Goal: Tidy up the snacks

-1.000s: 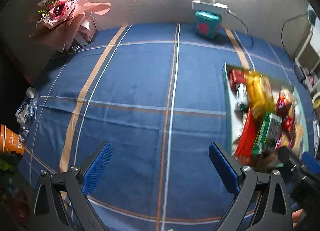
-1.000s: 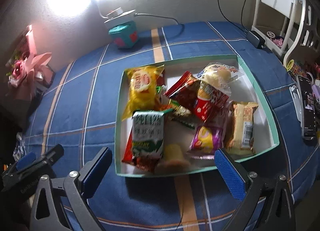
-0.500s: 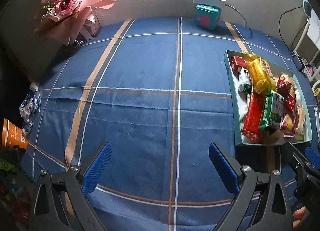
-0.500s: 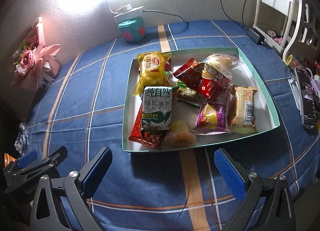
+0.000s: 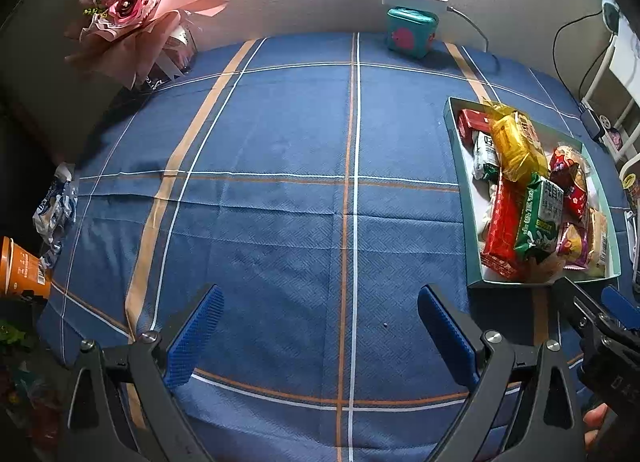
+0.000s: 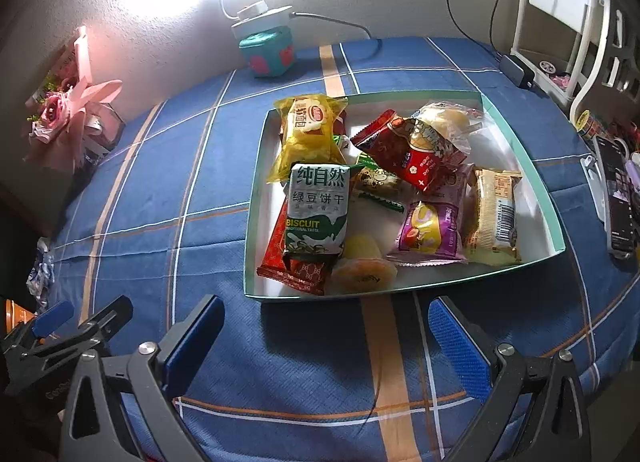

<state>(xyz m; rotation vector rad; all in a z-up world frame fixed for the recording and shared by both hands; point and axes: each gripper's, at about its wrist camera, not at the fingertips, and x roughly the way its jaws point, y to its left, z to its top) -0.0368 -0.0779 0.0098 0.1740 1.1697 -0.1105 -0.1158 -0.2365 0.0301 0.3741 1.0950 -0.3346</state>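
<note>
A teal-rimmed white tray [image 6: 532,182] full of snack packets lies on the blue plaid cloth. In it are a green biscuit pack [image 6: 316,210], a yellow packet [image 6: 308,134], a red packet [image 6: 408,150], a purple packet [image 6: 430,232] and a tan bar [image 6: 494,218]. My right gripper [image 6: 326,336] is open and empty just in front of the tray's near edge. My left gripper [image 5: 318,332] is open and empty over bare cloth, left of the tray [image 5: 466,198]. The right gripper also shows at the right edge of the left wrist view [image 5: 600,318].
A teal box [image 6: 268,52] with a white power strip on it stands by the back wall. A pink bouquet [image 5: 136,22] stands at the back left. An orange cup [image 5: 22,268] and a crumpled wrapper [image 5: 54,206] lie at the left edge. A phone [image 6: 618,198] lies right of the tray.
Both grippers have pulled back and up from the table, so the tray looks farther away. Both stay open. The snacks have not moved.
</note>
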